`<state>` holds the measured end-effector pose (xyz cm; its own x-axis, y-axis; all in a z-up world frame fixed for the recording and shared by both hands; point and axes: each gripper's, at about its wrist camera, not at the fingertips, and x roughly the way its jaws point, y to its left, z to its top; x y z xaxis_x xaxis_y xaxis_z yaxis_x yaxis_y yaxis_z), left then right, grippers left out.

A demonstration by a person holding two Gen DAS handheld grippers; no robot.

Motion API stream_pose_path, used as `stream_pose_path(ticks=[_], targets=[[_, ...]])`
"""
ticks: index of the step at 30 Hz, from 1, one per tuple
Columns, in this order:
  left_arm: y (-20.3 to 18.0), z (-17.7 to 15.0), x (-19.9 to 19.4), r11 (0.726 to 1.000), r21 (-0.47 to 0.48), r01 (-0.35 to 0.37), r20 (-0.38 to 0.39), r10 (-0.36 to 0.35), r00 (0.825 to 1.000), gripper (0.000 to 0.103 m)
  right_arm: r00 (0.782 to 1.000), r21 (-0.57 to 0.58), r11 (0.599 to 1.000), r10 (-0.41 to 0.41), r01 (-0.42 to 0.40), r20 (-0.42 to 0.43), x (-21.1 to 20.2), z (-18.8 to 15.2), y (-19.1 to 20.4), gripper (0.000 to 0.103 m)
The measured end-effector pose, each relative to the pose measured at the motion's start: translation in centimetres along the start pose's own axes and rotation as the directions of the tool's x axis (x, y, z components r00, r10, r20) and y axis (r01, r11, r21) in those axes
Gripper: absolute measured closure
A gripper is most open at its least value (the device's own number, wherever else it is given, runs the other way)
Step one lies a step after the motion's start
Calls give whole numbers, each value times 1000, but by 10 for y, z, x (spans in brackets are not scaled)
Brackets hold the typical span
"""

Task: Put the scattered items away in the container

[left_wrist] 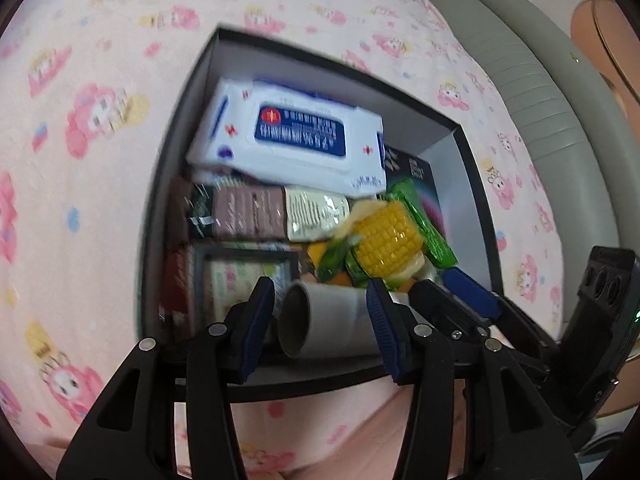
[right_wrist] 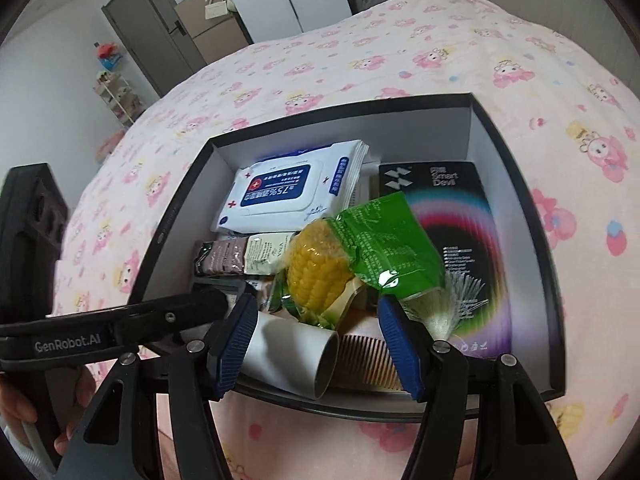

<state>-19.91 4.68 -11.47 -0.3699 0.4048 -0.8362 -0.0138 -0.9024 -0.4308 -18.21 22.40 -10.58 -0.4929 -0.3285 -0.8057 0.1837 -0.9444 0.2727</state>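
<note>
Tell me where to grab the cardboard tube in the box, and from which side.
Grip the cardboard tube across its round middle, coming from above. It lies on its side near the box's front wall, with its open end towards the comb, so both curved flanks look reachable.

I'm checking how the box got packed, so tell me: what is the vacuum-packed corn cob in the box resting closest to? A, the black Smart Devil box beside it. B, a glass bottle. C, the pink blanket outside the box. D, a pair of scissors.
A: the corn cob in its green wrapper lies inside the container, its wrapper overlapping the edge of the black Smart Devil box.
</note>
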Motion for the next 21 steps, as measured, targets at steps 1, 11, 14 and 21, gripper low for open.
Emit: stream_pose_path(ticks=[1, 11, 14, 21], targets=[[-1, 1, -5, 1000, 10, -21, 26, 20, 999, 44, 1000, -4, 1000, -16, 16, 6, -1, 1, 1, 42], [-30, 12, -93, 976, 101, -194, 378, 142, 915, 5, 974, -17, 982, -183, 187, 136, -54, 23, 21, 27], [-37, 12, -117, 970, 106, -218, 422, 154, 893, 1, 962, -14, 978, -201, 207, 182, -77, 26, 30, 26], [-43, -8, -167, 964, 96, -248, 469, 176, 866, 1, 934, -24, 969, -230, 246, 274, -127, 23, 56, 25]])
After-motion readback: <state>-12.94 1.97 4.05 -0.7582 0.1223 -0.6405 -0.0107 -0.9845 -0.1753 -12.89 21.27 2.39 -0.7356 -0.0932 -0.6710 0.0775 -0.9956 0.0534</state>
